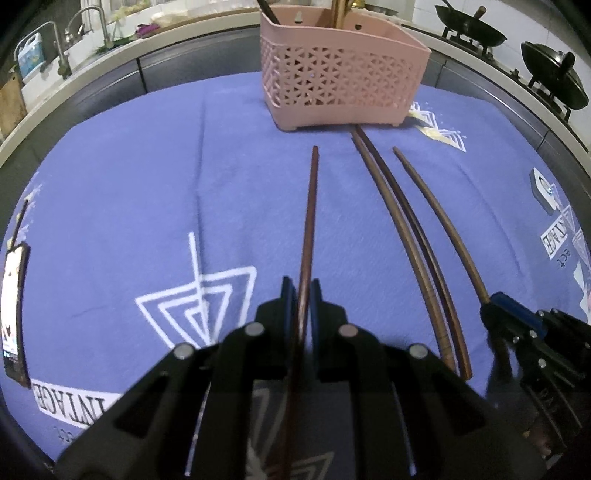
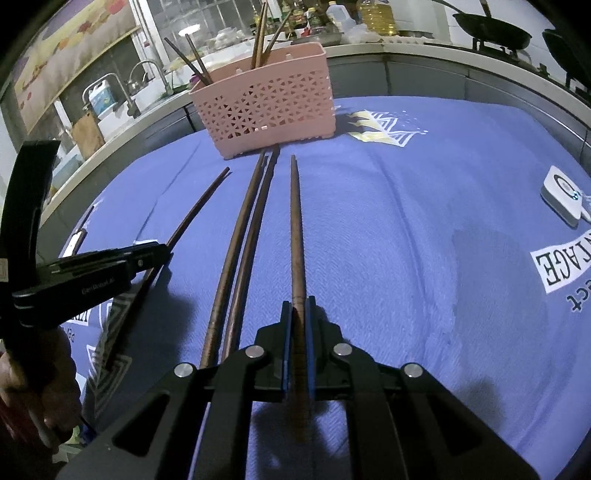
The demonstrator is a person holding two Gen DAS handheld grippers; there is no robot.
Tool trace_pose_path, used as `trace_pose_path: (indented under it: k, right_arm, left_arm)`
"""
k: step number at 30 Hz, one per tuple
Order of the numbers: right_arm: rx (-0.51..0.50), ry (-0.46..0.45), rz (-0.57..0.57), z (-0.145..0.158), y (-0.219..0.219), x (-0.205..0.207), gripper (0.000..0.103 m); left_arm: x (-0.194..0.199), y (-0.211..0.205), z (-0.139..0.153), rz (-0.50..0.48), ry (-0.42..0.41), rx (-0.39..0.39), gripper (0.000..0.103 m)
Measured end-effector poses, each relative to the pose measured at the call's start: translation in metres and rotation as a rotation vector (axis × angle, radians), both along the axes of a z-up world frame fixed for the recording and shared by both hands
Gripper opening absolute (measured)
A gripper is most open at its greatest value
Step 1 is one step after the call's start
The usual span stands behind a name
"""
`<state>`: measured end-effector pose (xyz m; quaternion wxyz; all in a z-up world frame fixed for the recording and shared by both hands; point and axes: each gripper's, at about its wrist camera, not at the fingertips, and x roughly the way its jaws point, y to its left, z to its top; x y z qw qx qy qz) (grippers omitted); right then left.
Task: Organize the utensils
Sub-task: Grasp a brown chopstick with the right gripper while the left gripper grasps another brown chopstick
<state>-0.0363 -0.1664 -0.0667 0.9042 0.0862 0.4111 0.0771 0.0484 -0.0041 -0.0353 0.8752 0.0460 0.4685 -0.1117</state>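
Brown wooden chopsticks lie on a blue cloth [image 1: 147,184], pointing at a pink perforated utensil basket [image 1: 340,77] at the back, which holds a few chopsticks [image 2: 258,40]. My left gripper [image 1: 303,291] is shut on one chopstick [image 1: 310,214]. My right gripper [image 2: 299,310] is shut on another chopstick [image 2: 297,229]; it also shows in the left wrist view [image 1: 495,299]. Two loose chopsticks [image 1: 399,229] lie side by side between the held ones, also in the right wrist view [image 2: 243,240]. The left gripper shows in the right wrist view [image 2: 162,254].
A phone [image 1: 14,310] lies at the cloth's left edge. A small white device [image 2: 561,199] lies at its right edge. Behind the table run a counter with sink taps [image 1: 59,48] on the left and woks [image 1: 469,26] on a stove on the right.
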Motion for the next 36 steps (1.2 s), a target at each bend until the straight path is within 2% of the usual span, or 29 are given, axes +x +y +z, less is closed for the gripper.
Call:
trace_pose_path:
  k: [17, 36]
  right_arm:
    - [0.039, -0.002, -0.014, -0.0018, -0.0045, -0.0016, 0.008]
    - [0.015, 0.001, -0.008, -0.0008, -0.002, -0.0013, 0.01]
  left_arm:
    - [-0.0046, 0.0019, -0.0013, 0.004, -0.013, 0.011, 0.01]
    - [-0.0051, 0.0043, -0.0018, 0.006, -0.015, 0.012, 0.012]
